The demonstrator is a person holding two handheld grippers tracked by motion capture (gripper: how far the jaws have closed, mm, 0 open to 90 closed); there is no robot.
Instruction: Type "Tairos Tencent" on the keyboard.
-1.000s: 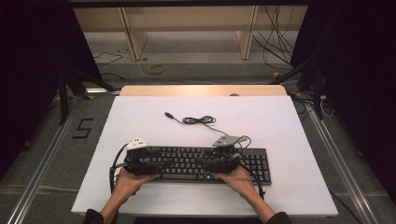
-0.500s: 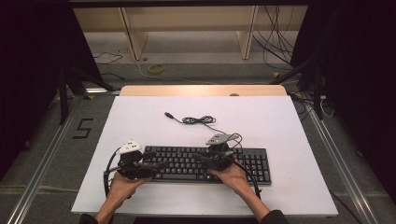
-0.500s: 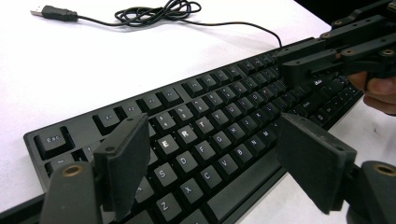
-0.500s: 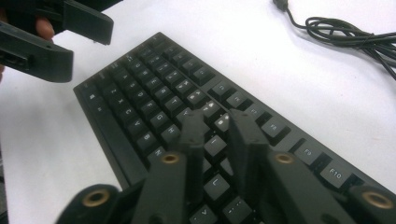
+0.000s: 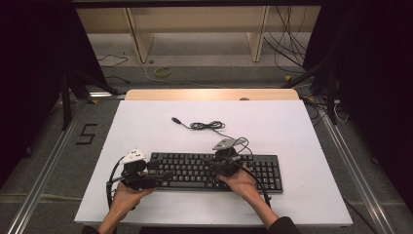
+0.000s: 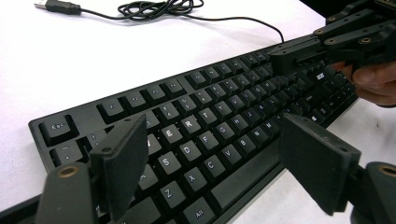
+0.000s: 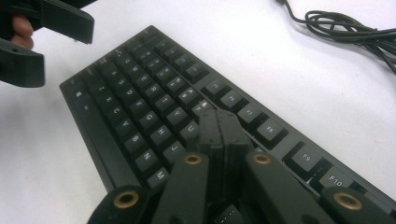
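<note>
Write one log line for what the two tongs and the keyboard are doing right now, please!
left tongs: open, over keyboard's left end | right tongs: just closed, shut, tips over middle keys, nothing held | cable: coiled behind keyboard

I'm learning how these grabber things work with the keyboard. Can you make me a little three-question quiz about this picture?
1. True or false: the right hand-held gripper has its jaws shut together over the keyboard.
2. Where do the left hand-held gripper jaws stand? A) wide apart at the keyboard's left end B) clamped on the cable C) lying on the floor
3. What lies loosely bundled on the white table behind the keyboard?

Key: 1 true. 2 A. 3 the keyboard's black cable, with its USB plug lying unplugged.
</note>
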